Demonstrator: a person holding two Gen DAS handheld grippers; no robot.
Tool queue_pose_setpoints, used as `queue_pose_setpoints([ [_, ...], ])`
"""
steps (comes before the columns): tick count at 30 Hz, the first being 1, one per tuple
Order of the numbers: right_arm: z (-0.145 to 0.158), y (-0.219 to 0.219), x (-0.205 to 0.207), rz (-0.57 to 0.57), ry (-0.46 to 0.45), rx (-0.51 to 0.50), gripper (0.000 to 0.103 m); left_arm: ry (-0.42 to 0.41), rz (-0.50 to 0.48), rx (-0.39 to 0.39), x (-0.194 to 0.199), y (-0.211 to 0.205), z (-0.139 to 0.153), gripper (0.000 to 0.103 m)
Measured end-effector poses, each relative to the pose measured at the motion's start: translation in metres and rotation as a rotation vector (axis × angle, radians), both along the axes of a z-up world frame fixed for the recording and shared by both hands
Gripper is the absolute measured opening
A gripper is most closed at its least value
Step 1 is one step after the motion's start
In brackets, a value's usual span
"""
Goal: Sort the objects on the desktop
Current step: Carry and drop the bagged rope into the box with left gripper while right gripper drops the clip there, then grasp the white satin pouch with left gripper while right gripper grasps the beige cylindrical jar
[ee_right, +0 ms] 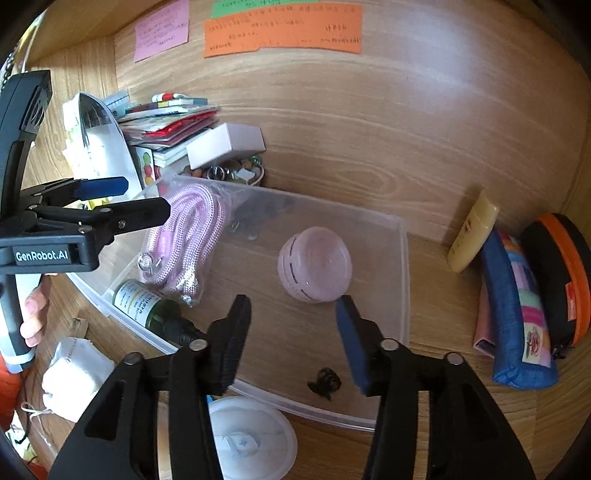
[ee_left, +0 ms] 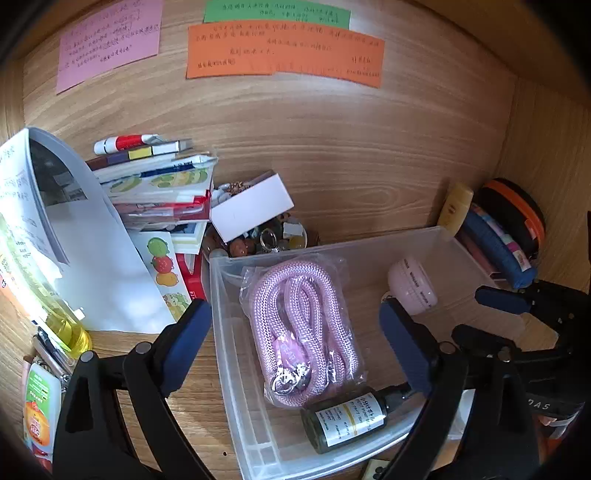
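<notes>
White lettering reading "GenRobot.AI" stands on the black body of the left gripper (ee_right: 122,203), seen at the left edge of the right wrist view. In the left wrist view, the letters "DAS" appear upside down in white on the black body of the right gripper (ee_left: 443,306) at the lower right edge. Handwritten lines cover the pink note (ee_left: 110,40), the green note (ee_left: 277,14) and the orange note (ee_left: 284,53) stuck on the wooden back panel, but they are too small to read. The dark bottle's label (ee_left: 351,419) in the clear tray carries print too blurred to read.
</notes>
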State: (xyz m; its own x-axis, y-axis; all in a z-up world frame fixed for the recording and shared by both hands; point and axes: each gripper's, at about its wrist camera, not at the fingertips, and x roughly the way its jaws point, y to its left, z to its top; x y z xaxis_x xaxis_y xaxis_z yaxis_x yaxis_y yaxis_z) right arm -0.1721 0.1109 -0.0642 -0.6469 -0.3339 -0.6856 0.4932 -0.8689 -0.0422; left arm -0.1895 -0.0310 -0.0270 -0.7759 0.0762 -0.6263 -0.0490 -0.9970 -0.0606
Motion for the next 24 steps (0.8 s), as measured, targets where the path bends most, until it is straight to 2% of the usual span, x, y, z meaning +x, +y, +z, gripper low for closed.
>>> queue_pose_setpoints([
  [6,0.005,0.000,0.003,-0.005,0.027,0.002,0.060,0.011,0.001,0.017,0.006,-0.004,0.010,0.094],
  [12,0.021,0.004,0.011,-0.011,0.050,-0.023,0.064,0.043,-0.002,0.020,0.023,-0.005,0.025,0.095],
  [16,0.032,0.008,0.023,-0.026,0.081,-0.028,0.065,0.067,-0.013,0.017,0.040,-0.007,0.032,0.099],
  [22,0.046,0.010,0.052,-0.019,0.128,-0.022,0.066,0.043,-0.036,-0.014,0.064,-0.011,0.025,0.099],
  [24,0.048,0.009,0.062,-0.014,0.145,-0.020,0.071,0.025,-0.038,-0.018,0.072,-0.015,0.019,0.099],
])
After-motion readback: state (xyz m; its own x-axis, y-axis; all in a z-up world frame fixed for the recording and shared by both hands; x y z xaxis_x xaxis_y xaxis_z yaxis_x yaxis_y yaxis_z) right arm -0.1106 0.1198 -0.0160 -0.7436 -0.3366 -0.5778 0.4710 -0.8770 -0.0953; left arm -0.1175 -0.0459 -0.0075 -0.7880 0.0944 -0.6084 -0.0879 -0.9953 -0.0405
